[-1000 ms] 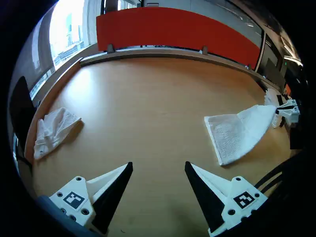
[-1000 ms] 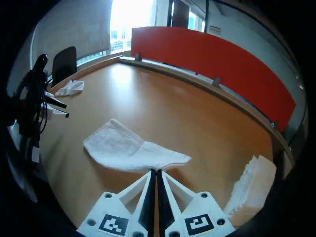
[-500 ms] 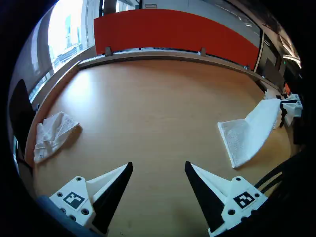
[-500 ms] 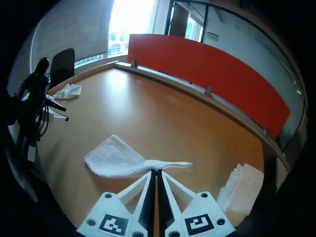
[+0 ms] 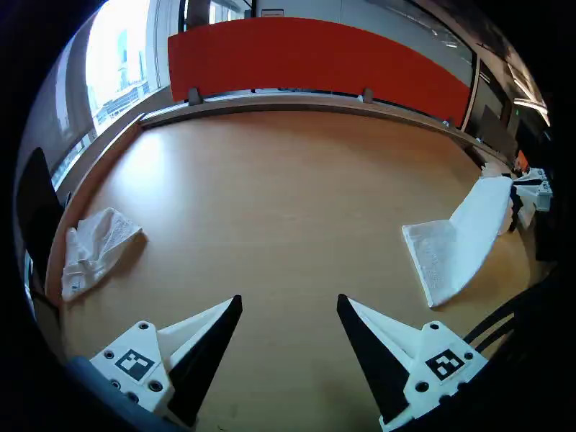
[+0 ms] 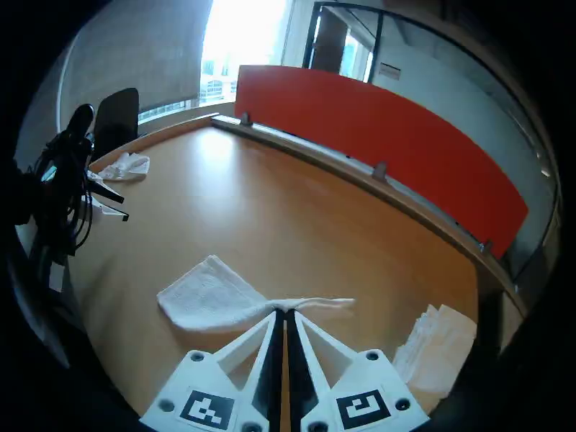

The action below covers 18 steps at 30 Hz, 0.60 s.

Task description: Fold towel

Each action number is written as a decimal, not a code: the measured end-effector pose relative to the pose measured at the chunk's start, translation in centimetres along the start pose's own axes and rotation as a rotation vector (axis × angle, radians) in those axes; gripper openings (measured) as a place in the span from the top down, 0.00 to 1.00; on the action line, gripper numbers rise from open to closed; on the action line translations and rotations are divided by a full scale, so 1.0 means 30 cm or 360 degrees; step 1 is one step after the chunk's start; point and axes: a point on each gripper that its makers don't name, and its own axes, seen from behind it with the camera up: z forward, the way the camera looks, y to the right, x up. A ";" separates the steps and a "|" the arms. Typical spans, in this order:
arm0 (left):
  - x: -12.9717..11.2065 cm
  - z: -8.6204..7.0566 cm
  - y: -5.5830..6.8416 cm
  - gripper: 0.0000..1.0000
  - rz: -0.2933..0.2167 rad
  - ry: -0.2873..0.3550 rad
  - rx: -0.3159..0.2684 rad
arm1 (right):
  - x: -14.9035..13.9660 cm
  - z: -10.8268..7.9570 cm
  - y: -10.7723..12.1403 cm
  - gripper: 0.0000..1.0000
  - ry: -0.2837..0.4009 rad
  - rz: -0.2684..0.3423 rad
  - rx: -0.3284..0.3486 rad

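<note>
A white towel (image 6: 209,302) lies partly on the wooden table (image 6: 288,216); its near edge is lifted off the surface. My right gripper (image 6: 283,314) is shut on that raised edge, fingers pressed together. In the left gripper view the same towel (image 5: 453,241) slopes up from the table to the right gripper (image 5: 531,193) at the far right. My left gripper (image 5: 288,309) stands open low over the bare table, nothing between its fingers, well apart from the towel. In the right gripper view the left gripper (image 6: 104,201) sits at the far left, with a dark-sleeved arm behind it.
A crumpled white towel (image 5: 93,245) lies at the table's left edge, also the crumpled towel (image 6: 126,165). A stack of folded towels (image 6: 435,353) sits at the right near the table edge. A red partition (image 5: 317,54) runs along the far side. A black chair (image 6: 115,119) stands beyond.
The right gripper has raised and drawn back the towel's edge, so the towel stands steeper and lies farther right in the left gripper view. The left gripper has stayed open and nearly still.
</note>
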 end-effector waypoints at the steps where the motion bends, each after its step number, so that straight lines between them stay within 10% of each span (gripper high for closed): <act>1: 0.000 0.000 0.001 0.02 -0.0001 0.0000 0.0000 | 0.001 0.003 -0.005 0.91 0.0000 -0.0003 0.0007; 18: 0.008 -0.006 0.007 0.02 -0.0004 0.0009 -0.0005 | 0.009 0.082 -0.155 0.90 -0.0018 -0.0083 0.0168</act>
